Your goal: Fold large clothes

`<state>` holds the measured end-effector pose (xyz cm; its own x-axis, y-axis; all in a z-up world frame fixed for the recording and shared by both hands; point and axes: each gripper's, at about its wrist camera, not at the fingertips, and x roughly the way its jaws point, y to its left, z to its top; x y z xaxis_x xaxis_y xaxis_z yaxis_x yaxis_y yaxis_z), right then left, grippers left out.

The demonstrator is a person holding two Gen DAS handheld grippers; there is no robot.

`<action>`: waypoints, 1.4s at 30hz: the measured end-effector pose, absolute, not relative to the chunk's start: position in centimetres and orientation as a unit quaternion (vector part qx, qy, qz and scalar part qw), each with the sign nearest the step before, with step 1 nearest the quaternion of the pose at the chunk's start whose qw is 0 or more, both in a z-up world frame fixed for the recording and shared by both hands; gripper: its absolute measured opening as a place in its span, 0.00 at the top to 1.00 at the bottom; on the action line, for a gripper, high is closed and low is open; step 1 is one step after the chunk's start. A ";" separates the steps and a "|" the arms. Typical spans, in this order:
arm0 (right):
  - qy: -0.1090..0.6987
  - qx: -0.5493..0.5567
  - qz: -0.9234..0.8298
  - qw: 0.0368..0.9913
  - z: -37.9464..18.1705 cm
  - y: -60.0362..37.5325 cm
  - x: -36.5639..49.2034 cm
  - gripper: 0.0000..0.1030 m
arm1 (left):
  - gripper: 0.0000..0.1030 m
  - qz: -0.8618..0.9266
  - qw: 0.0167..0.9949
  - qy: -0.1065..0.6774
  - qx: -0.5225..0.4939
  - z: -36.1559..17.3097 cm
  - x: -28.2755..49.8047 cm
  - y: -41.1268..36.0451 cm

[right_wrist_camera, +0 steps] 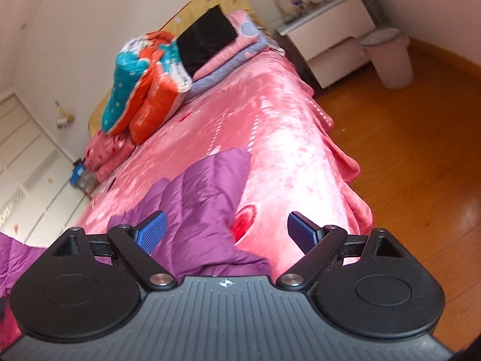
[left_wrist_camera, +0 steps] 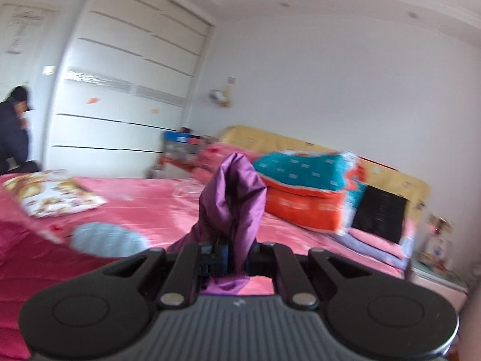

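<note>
A purple quilted jacket (right_wrist_camera: 204,207) lies on the pink bed (right_wrist_camera: 270,114). My left gripper (left_wrist_camera: 224,252) is shut on a fold of the purple jacket (left_wrist_camera: 233,201), which stands up bunched above the blue pads, lifted over the bed. My right gripper (right_wrist_camera: 228,231) is open and empty, its blue pads (right_wrist_camera: 151,231) spread wide just above the jacket's sleeve near the bed's right edge.
A teal and orange folded quilt (right_wrist_camera: 141,90), a black item (right_wrist_camera: 207,39) and pink blankets sit at the headboard. A patterned pillow (left_wrist_camera: 51,195) and grey item (left_wrist_camera: 105,237) lie on the bed. A person (left_wrist_camera: 13,132) sits far left. A bin (right_wrist_camera: 387,57) and white nightstand (right_wrist_camera: 330,30) stand on the wood floor.
</note>
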<state>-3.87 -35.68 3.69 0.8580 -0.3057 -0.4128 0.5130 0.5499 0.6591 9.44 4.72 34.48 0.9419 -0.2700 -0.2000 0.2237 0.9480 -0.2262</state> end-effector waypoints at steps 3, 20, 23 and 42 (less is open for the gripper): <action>0.116 0.427 -0.233 0.866 3.9 -36.4 -4.5 0.00 | 0.94 -0.163 0.976 0.123 -0.072 34.7 8.9 -0.1; 0.082 0.515 -0.242 0.818 2.3 -39.8 -6.7 0.00 | 0.94 -0.292 0.915 0.275 0.046 19.5 7.6 -20.6; 0.078 0.523 -0.244 0.813 2.3 -40.0 -6.6 0.00 | 0.94 -0.292 0.905 0.301 0.067 16.1 7.6 -22.5; 0.082 0.518 -0.258 0.812 1.8 -39.7 -5.5 0.00 | 0.34 -0.374 0.860 0.345 0.049 16.3 3.7 -21.5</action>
